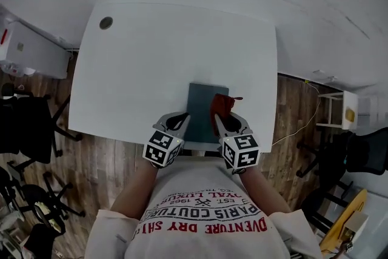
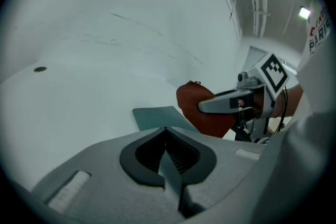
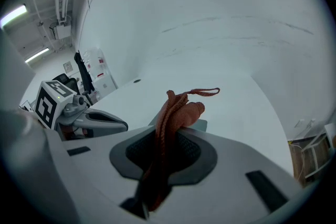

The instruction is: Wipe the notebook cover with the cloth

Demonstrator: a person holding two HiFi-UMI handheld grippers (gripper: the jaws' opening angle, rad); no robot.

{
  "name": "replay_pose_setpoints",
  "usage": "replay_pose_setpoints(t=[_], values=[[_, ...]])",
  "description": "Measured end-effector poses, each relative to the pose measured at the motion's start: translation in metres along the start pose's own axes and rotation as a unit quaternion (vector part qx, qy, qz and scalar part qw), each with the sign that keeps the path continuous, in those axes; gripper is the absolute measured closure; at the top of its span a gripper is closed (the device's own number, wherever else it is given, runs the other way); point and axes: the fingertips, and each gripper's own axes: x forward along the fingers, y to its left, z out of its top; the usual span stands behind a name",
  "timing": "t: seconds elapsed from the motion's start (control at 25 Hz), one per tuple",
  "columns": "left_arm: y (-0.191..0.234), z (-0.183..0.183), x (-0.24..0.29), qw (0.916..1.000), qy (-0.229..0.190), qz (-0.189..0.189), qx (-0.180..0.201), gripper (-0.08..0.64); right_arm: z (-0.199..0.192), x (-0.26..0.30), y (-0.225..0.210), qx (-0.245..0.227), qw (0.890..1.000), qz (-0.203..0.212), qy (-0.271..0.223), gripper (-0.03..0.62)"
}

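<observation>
While the notebook (image 1: pixel 200 107) lies at the near edge of the desk (image 1: pixel 151 57), the right gripper (image 3: pixel 163 140) has its jaws clamped on the reddish cloth (image 3: pixel 181 113), bunched over the notebook's right side. The left gripper (image 2: pixel 167 145) sits at the notebook's left edge, jaws pressed together.

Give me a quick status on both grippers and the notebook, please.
Right gripper shut on red cloth, at notebook right edge. Left gripper jaws together, by notebook's left edge. Nothing blocking on white table.
</observation>
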Motion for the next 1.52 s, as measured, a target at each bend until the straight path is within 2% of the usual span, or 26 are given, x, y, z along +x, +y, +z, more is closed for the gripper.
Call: replay_pose_setpoints(t=[0.24,0.36,0.44,0.6,0.88,1.16,1.52], values=[[0.000,-0.025,0.019,0.9996,0.028,0.002,-0.011,0.550,0.001,0.023,0.006,-0.011,1.000,0.019,0.016,0.514],[0.002,-0.036,0.025,0.9980,0.057,-0.002,-0.027,0.549,0.012,0.034,0.008,-0.016,0.999,0.025,0.011,0.513],[0.000,-0.041,0.026,0.9969,0.077,-0.010,-0.016,0.549,0.020,0.042,0.011,-0.027,0.999,0.029,0.010,0.513],[-0.002,-0.043,0.028,0.9962,0.086,-0.008,0.005,0.551,0.029,0.059,0.016,-0.044,0.998,0.036,0.012,0.512],[-0.003,-0.041,0.029,0.9952,0.093,-0.026,-0.016,0.551,0.043,0.090,0.045,0.002,0.996,0.088,0.008,0.514],[-0.002,-0.042,0.031,0.9948,0.096,-0.028,-0.017,0.551,0.027,0.119,0.047,0.038,0.995,0.082,0.040,0.514],[0.000,-0.044,0.030,0.9925,0.107,-0.044,-0.038,0.551,0.018,0.123,0.031,0.029,0.997,0.061,0.046,0.512]])
